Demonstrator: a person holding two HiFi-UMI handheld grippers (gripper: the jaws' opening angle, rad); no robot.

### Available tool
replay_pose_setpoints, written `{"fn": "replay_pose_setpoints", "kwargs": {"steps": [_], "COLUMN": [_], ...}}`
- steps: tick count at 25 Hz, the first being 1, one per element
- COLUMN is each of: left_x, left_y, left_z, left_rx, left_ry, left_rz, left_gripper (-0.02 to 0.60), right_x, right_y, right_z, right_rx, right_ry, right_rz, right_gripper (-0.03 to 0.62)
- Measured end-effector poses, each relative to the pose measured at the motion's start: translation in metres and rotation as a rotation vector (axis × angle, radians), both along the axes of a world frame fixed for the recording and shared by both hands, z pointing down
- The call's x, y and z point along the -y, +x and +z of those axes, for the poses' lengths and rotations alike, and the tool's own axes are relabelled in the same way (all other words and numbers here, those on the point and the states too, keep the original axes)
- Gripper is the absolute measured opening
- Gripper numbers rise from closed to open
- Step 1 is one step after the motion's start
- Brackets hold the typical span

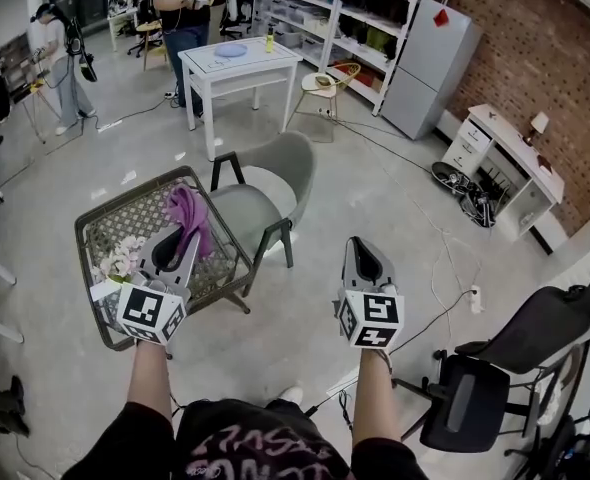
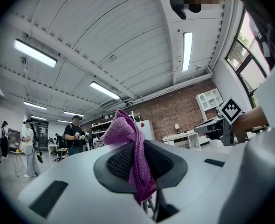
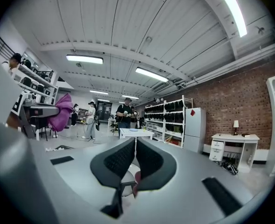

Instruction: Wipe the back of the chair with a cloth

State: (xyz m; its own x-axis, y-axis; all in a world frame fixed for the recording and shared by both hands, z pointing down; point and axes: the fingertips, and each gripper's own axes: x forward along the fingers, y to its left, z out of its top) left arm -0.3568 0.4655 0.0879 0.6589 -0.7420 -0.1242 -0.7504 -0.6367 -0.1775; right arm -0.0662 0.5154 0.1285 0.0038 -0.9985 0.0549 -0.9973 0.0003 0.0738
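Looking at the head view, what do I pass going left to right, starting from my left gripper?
Left gripper holding the purple cloth → grey chair → right gripper → black office chair.

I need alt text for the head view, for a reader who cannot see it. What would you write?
The left gripper holds a purple cloth, seen against a small square table beside a grey chair. The right gripper is shut and empty over the floor.
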Motion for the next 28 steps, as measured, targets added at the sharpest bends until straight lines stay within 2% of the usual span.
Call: {"fn": "replay_pose_setpoints", "kwargs": {"steps": [15, 21, 25, 28], "left_x": [0.011, 0.027, 0.046, 0.063], "left_y": [0.098, 0.112, 0.124, 0.132], "left_z": [-0.006, -0.007, -0.004, 0.006], "left_rx": [0.049, 0.067, 0.040, 0.053], "left_ry": [0.023, 0.026, 0.018, 0.007], "left_rz": [-0.012, -0.003, 0.013, 0.021], "left_gripper": [0.072, 0.072, 0.072, 0.072], "right_x": [0.019, 0.027, 0.041, 0.057], "right_y": [0.078, 0.094, 0.105, 0.110], "right_z": [0.007, 0.000, 0.008, 0.013], "right_rx": [0.017, 0.031, 0.022, 0.008], "right_ry": [-0.028, -0.006, -0.023, -0.036], "right_rz": [-0.041, -0.037, -0.019, -0.008], "right_gripper": [0.028, 0.028, 0.028, 0.028]}}
